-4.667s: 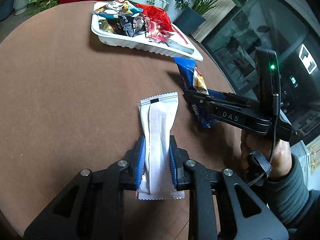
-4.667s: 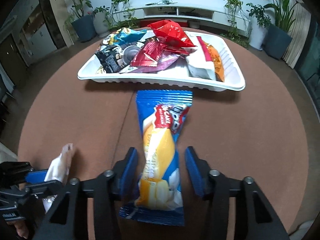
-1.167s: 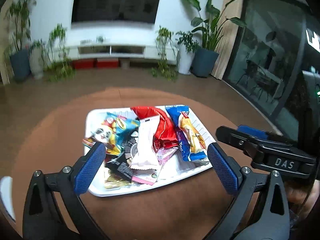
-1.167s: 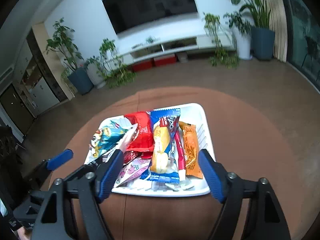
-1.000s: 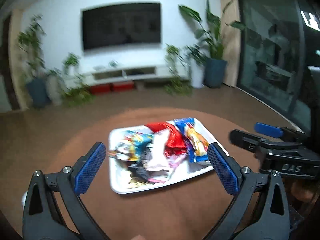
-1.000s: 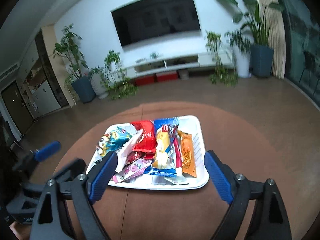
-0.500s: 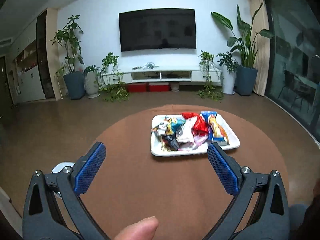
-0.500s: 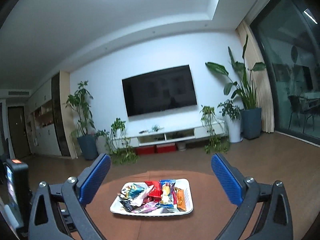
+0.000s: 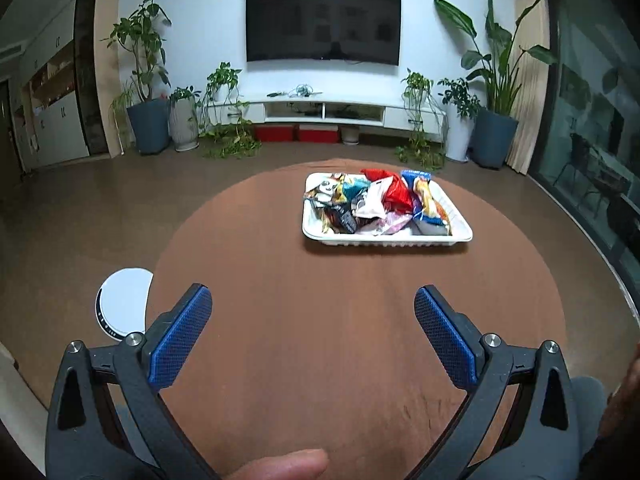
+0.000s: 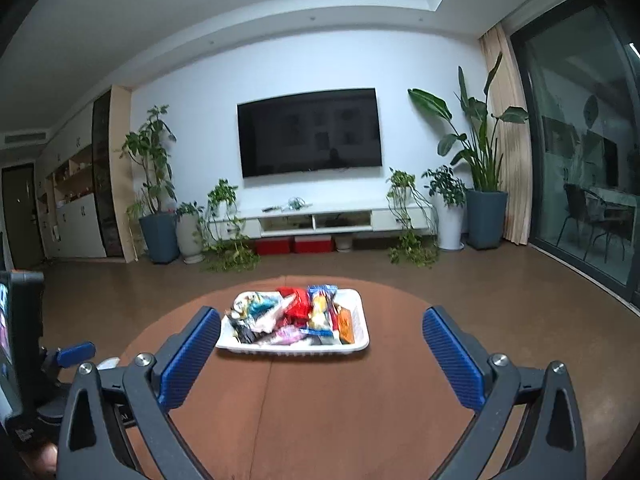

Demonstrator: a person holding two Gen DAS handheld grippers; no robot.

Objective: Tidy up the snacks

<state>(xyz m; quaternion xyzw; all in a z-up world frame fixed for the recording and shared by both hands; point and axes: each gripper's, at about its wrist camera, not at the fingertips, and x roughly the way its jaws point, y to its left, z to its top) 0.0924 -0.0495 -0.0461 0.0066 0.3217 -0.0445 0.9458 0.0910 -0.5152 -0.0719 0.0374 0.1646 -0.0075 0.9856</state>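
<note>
Two hand-held grippers with wide-open, empty jaws face a tray of snacks across a round brown table.

The left gripper [image 9: 312,336] has its blue pads [image 9: 180,340] spread far apart with nothing between them; the white tray [image 9: 386,242] sits well ahead of the jaws, a little toward the right pad, piled with bright snack packets [image 9: 380,200], among them a red one, a blue one and a white one. A fingertip [image 9: 280,466] shows at the bottom edge, below the jaws. A round white object [image 9: 122,304] lies on the floor, just outside the left pad. The right gripper [image 10: 320,356] is also fully spread and holds nothing; the tray [image 10: 294,348] appears ahead, between its two pads. A television [image 10: 308,132] and potted plants [image 10: 478,184] stand far beyond the jaws.
</note>
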